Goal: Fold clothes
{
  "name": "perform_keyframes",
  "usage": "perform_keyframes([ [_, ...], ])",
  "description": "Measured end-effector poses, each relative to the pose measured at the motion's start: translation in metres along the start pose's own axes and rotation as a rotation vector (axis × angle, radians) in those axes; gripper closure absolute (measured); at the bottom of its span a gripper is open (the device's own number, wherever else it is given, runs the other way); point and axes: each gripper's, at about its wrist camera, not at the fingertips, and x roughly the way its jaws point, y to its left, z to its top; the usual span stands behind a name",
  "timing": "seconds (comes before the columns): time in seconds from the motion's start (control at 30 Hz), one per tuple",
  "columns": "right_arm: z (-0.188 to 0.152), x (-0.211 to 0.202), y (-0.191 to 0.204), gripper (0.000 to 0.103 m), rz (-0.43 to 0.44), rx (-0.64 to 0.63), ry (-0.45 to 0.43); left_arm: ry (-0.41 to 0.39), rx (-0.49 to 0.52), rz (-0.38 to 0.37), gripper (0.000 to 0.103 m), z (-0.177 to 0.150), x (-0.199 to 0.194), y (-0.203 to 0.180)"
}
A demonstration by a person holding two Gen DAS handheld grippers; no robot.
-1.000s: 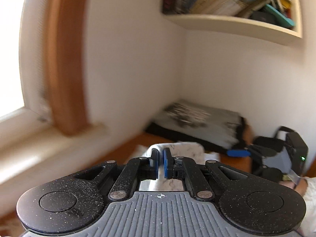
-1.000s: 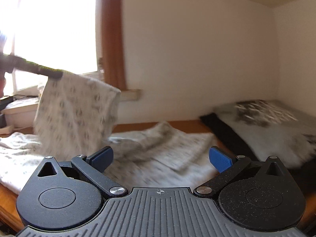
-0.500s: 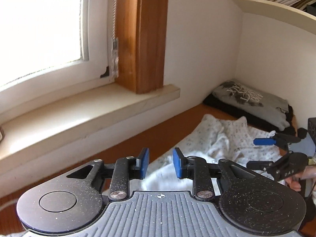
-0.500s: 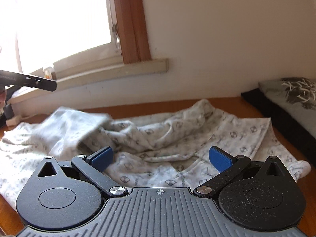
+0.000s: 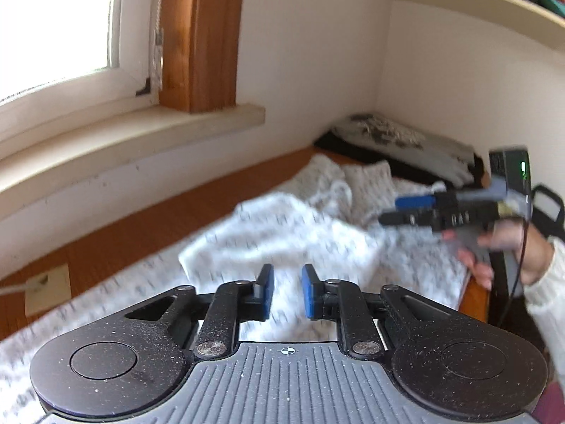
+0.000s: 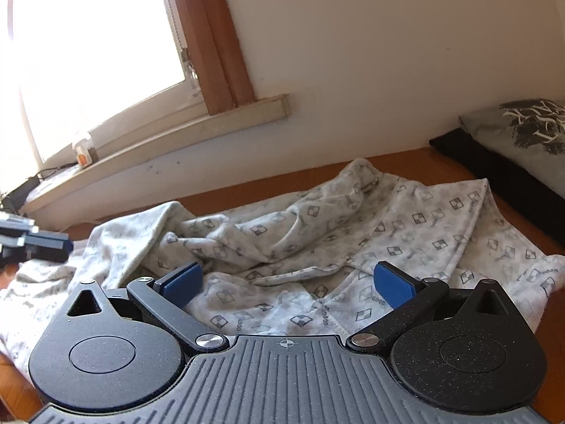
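Garment (image 6: pixel 317 233) lies rumpled on the wooden table (image 6: pixel 395 162), one flap thrown loosely over its left part, folded shirts (image 6: pixel 522 134) stacked far right. Left gripper (image 5: pixel 286 291) hangs over it, fingers slightly apart, nothing between them. Right gripper (image 6: pixel 287 282) gapes wide, empty. Folding looks barely begun; next, I'd guess, each must pinch an edge and pull it flat.

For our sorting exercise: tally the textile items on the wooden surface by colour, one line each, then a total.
White patterned garment: 1
Grey printed garment: 1
Black fabric under the grey one: 1
Total: 3
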Motion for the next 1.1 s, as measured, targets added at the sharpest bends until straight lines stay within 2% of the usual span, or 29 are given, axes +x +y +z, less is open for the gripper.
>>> perform_keyframes([
  [0.1, 0.0, 0.001, 0.002, 0.0, -0.004, -0.009, 0.002, 0.024, 0.017, -0.008, 0.051, -0.011, 0.007, -0.005],
  [0.13, 0.0, 0.001, 0.002, 0.0, -0.006, -0.01, 0.001, 0.031, 0.022, -0.015, 0.046, -0.014, 0.01, -0.006],
  [0.23, -0.001, 0.001, 0.001, 0.0, -0.008, -0.003, -0.006, 0.05, 0.034, -0.015, 0.044, -0.018, 0.018, -0.006],
  [0.27, -0.001, 0.001, 0.001, 0.0, -0.011, -0.003, -0.008, 0.054, 0.039, -0.009, 0.045, -0.019, 0.02, -0.006],
  [0.3, -0.001, 0.001, 0.001, 0.0, -0.011, -0.004, -0.009, 0.056, 0.047, 0.002, 0.05, -0.018, 0.022, -0.005],
  [0.33, -0.001, 0.001, 0.001, 0.0, -0.011, -0.005, -0.009, 0.059, 0.056, 0.014, 0.061, -0.017, 0.023, -0.004],
  [0.37, -0.001, 0.001, 0.001, 0.0, -0.01, -0.005, -0.01, 0.061, 0.064, 0.025, 0.066, -0.015, 0.023, -0.003],
  [0.43, -0.001, 0.0, 0.0, 0.0, -0.006, 0.0, -0.015, 0.061, 0.079, 0.017, 0.09, -0.014, 0.019, 0.0],
  [0.53, -0.001, -0.001, -0.002, 0.0, -0.001, 0.009, -0.023, 0.064, 0.108, 0.012, 0.099, -0.011, 0.012, 0.002],
  [0.63, -0.001, -0.001, -0.003, 0.0, 0.001, 0.012, -0.024, 0.029, 0.145, 0.048, 0.099, -0.002, -0.006, 0.003],
  [0.73, -0.001, -0.001, -0.003, 0.0, 0.002, 0.018, -0.024, -0.033, 0.156, 0.077, 0.099, 0.016, -0.04, 0.013],
  [0.8, -0.001, -0.001, -0.003, 0.0, 0.004, 0.02, -0.023, -0.09, 0.142, 0.118, 0.103, 0.031, -0.068, 0.024],
  [0.93, -0.002, 0.0, -0.003, 0.0, 0.006, 0.023, -0.024, -0.155, 0.093, 0.188, 0.101, 0.054, -0.1, 0.046],
  [1.1, -0.002, 0.0, -0.003, 0.0, 0.006, 0.024, -0.026, -0.099, 0.071, 0.199, 0.1, 0.041, -0.087, 0.053],
])
